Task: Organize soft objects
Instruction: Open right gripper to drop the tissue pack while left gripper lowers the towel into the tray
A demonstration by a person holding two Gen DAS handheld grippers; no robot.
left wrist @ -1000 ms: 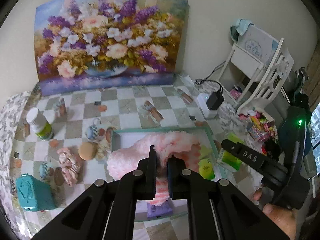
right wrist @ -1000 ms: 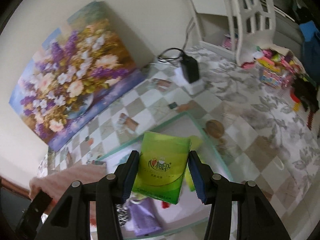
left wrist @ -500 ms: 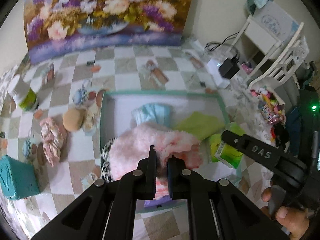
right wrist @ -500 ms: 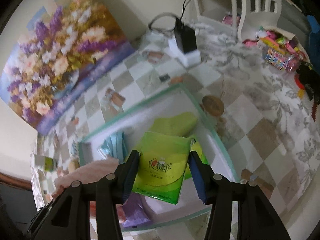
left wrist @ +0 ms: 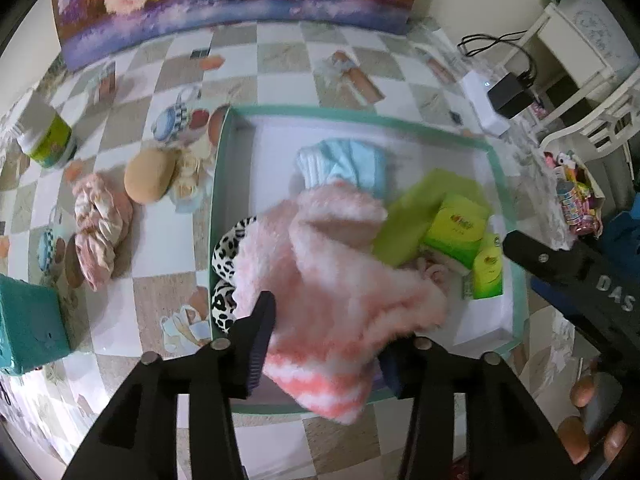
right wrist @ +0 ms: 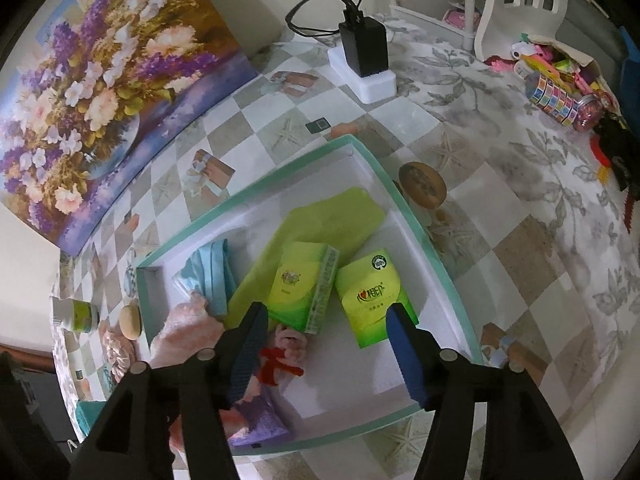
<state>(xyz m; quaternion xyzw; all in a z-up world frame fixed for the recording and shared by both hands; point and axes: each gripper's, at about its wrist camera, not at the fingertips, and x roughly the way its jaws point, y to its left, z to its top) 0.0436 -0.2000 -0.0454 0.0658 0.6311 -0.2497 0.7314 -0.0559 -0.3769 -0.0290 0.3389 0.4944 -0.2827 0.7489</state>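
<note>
A white tray with a teal rim [left wrist: 224, 184] [right wrist: 424, 240] holds soft things. My left gripper [left wrist: 332, 344] is open above its near edge, and a fluffy pink-and-white sock [left wrist: 340, 280] lies loose between the jaws, draped over the rim. My right gripper [right wrist: 324, 344] is open and empty above the tray. Two green tissue packs [right wrist: 372, 296] [right wrist: 300, 288] lie in the tray on a green cloth [right wrist: 332, 220]. A blue knit piece [left wrist: 344, 164] and a leopard-print item [left wrist: 226, 256] also lie in the tray.
Left of the tray lie a pink scrunchie [left wrist: 100, 228], a tan round sponge [left wrist: 148, 180], a green-labelled bottle [left wrist: 48, 140] and a teal box [left wrist: 28, 324]. A flower painting [right wrist: 100, 72] leans on the wall. A black charger on a white block [right wrist: 366, 56] stands behind the tray.
Both grippers have opened. The left let go of the pink sock over the tray's near edge. The right let go of the green tissue pack, which now lies in the tray.
</note>
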